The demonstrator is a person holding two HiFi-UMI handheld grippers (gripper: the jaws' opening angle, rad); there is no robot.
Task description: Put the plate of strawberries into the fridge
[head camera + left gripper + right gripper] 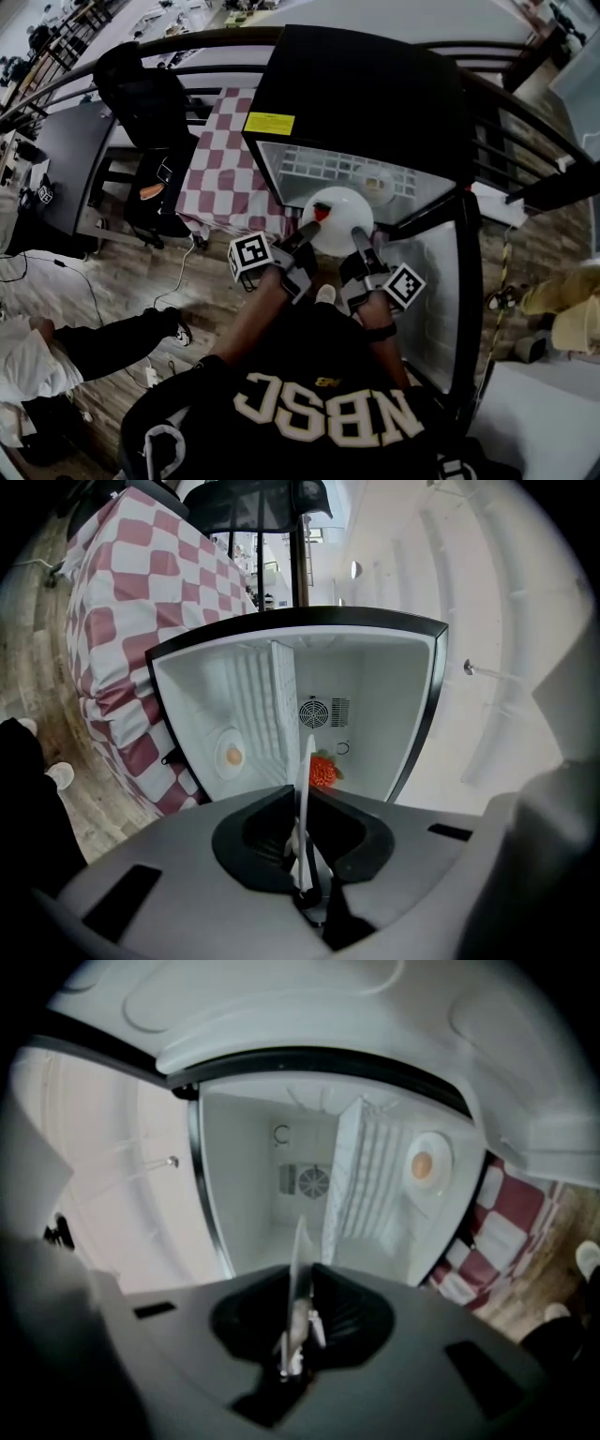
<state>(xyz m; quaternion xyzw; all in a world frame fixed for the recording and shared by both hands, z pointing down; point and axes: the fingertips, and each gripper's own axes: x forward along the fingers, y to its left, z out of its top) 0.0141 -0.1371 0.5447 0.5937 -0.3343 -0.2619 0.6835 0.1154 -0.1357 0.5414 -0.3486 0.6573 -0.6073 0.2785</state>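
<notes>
You have both grippers clenched on the white plate (339, 217), 1 on each side of its near rim. Your left gripper (307, 228) bites the rim from the left and your right gripper (359, 234) from the right, their marker cubes (250, 256) sitting outward over your hands.

In the left gripper view the plate (305, 799) shows edge-on as a thin white blade running straight into the left gripper (305, 850), whose jaws are pinched tight on it. A red strawberry (322, 772) shows just beyond the jaw tips, right beside the plate's edge. In the right gripper view the plate (300, 1260) shows edge-on in the same way, with the right gripper (298, 1335) closed on it; no berry shows from that side.

From the head view, only 1 strawberry (322, 212) can be made out, on the plate's left part close to your left jaw tips.

You hold the plate at the open mouth of the black mini fridge (375, 94), below the white wire shelf (328, 167). Whether it touches the fridge floor cannot be told. The fridge door (441, 281) stands swung open at your right. Inside, the back wall carries a round fan vent (319, 712), and an oval lamp (232, 755) glows orange on a side wall.

A table with a red-and-white checked cloth (220, 169) stands just left of the fridge. A yellow label (269, 123) sits on the fridge top near its front left corner.
</notes>
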